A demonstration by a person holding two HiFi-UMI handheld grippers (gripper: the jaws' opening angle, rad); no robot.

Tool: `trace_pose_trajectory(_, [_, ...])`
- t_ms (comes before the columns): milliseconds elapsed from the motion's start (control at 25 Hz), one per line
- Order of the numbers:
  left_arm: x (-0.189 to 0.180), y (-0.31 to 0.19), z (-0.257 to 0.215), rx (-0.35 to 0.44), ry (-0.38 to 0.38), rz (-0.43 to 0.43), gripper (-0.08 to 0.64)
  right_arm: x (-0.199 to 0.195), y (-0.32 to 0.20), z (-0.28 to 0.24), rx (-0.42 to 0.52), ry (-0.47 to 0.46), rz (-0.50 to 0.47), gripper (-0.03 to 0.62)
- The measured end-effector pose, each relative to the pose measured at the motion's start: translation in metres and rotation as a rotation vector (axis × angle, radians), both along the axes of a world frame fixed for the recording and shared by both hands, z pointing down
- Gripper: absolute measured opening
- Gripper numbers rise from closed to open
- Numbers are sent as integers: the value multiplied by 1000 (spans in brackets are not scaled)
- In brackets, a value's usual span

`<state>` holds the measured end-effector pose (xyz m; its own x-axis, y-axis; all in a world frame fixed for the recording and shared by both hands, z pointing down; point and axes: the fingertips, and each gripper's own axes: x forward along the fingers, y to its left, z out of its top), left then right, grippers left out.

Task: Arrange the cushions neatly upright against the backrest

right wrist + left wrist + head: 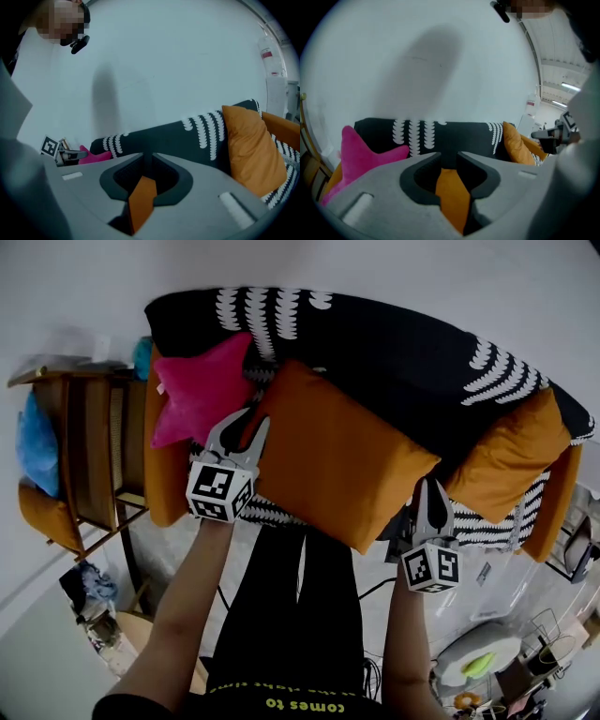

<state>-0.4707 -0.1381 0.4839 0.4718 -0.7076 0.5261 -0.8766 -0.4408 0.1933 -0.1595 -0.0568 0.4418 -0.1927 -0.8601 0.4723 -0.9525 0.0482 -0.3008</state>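
Observation:
A large orange cushion leans tilted against the black, white-patterned backrest of the sofa. My left gripper is at the cushion's left corner. In the left gripper view the jaws stand slightly parted, with the orange corner between them. My right gripper holds the cushion's right corner. Its jaws are nearly together on the orange fabric. A pink star cushion rests at the sofa's left end. A second orange cushion leans at the right end.
A wooden side rack with a blue cushion stands left of the sofa. Orange upholstery shows at the sofa's left arm. Cables and small clutter lie on the floor at the lower right. A pale wall rises behind the sofa.

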Motion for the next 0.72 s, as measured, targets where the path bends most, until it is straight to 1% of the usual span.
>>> trace_pose_trajectory(40, [0, -1, 15, -15, -8, 0, 101, 2, 3, 17, -25, -4, 1, 85])
trace_pose_trajectory(160, [-4, -1, 62, -63, -58, 21, 112, 1, 14, 69, -98, -9, -11, 149])
trace_pose_trajectory(280, [-1, 4, 111, -138, -117, 78, 157, 2, 29, 116, -189, -17, -18, 229])
trace_pose_trajectory(360, [4, 8, 136, -171, -165, 126, 186, 5, 36, 145, -243, -21, -23, 263])
trace_pose_trajectory(440, [7, 10, 154, -196, -198, 156, 222, 8, 41, 169, -292, -8, -40, 272])
trace_pose_trajectory(560, [7, 9, 172, -228, -169, 139, 287, 14, 46, 194, -335, 9, -53, 307])
trace_pose_trajectory(640, [4, 9, 185, -263, -142, 117, 368, 17, 50, 207, -350, 5, -52, 335])
trace_pose_trajectory(720, [1, 10, 202, -306, -118, 105, 422, 14, 54, 220, -362, -13, -67, 366])
